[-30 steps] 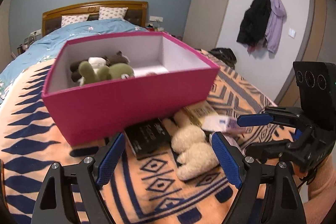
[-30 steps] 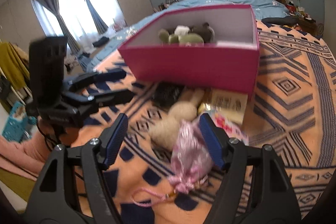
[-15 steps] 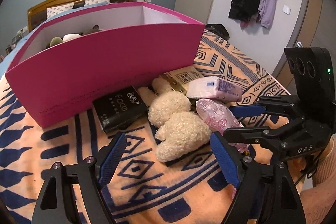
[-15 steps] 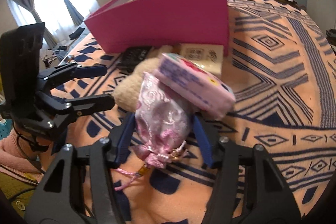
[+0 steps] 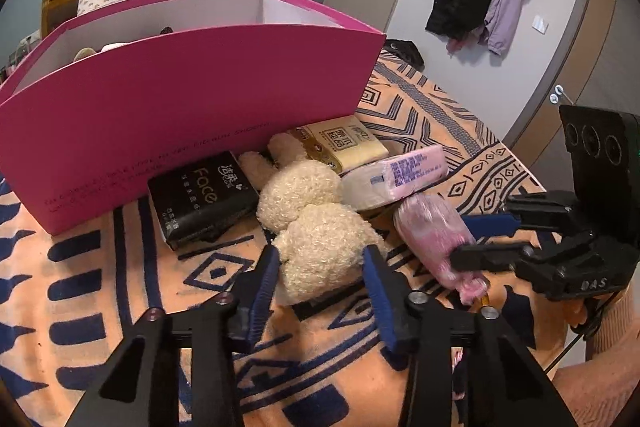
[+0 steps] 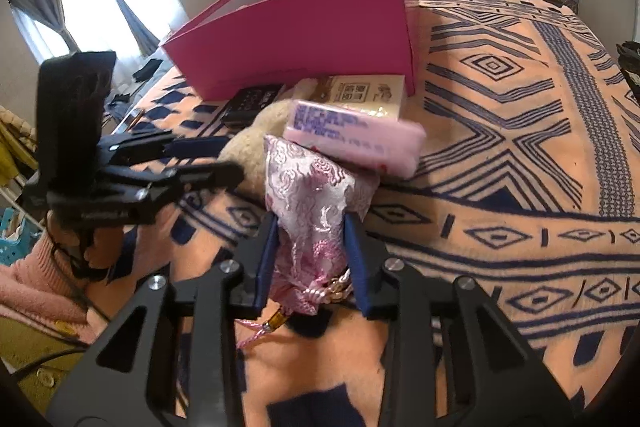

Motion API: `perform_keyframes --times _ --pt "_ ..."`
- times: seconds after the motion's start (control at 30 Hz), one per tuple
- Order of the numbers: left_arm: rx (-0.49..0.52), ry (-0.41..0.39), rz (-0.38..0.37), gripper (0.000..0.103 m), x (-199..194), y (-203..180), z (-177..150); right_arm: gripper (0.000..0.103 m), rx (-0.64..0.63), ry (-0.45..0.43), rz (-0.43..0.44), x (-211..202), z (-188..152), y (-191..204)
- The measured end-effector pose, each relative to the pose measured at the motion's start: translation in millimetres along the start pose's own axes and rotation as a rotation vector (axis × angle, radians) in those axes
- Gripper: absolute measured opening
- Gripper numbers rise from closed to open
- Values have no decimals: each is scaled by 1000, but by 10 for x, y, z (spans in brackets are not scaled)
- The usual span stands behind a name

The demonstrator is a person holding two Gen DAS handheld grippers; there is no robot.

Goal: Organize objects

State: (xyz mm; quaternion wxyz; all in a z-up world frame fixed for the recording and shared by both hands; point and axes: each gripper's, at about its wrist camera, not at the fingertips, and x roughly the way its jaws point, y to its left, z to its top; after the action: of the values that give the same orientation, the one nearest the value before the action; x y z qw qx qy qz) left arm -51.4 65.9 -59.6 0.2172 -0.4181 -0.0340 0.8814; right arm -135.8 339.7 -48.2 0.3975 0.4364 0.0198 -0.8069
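Gripping two soft items at once, a person works a pair of hand-held grippers over a bed spread with an orange blanket patterned in dark blue (image 6: 500, 131). The left gripper (image 5: 320, 267) has just been closing its jaws, and they now clamp the near end of a cream, curly-furred plush toy (image 5: 316, 227) that lies on the blanket. The right gripper (image 6: 310, 247) has likewise just been closing, and its jaws pinch a pink-and-silver brocade drawstring pouch (image 6: 308, 195) near its tied neck, the tassel cord trailing below.

Both items sit in a small pile just in front of a tall open magenta cardboard box (image 5: 192, 83), alongside a black tissue pack (image 5: 204, 195), a gold-and-cream tissue pack (image 5: 344, 143) and a pink-and-white tissue pack (image 5: 400, 175), which leans on the pouch and the plush.

The step in hand appears to be the pickup. The next move likely calls for lifting both items clear of the pile, high enough to pass the box's near wall, then releasing them inside without dragging the pink pack along.
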Motion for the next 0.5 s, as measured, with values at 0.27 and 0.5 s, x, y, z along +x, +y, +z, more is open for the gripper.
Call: perform_keyframes --times 0.27,0.5 --pt "3 -11 13 40 -95 66 -21 37 -112 32 86 -118 -19 286" --pt "-2 -7 11 40 -89 84 -71 38 -61 -33 130 -80 330 257"
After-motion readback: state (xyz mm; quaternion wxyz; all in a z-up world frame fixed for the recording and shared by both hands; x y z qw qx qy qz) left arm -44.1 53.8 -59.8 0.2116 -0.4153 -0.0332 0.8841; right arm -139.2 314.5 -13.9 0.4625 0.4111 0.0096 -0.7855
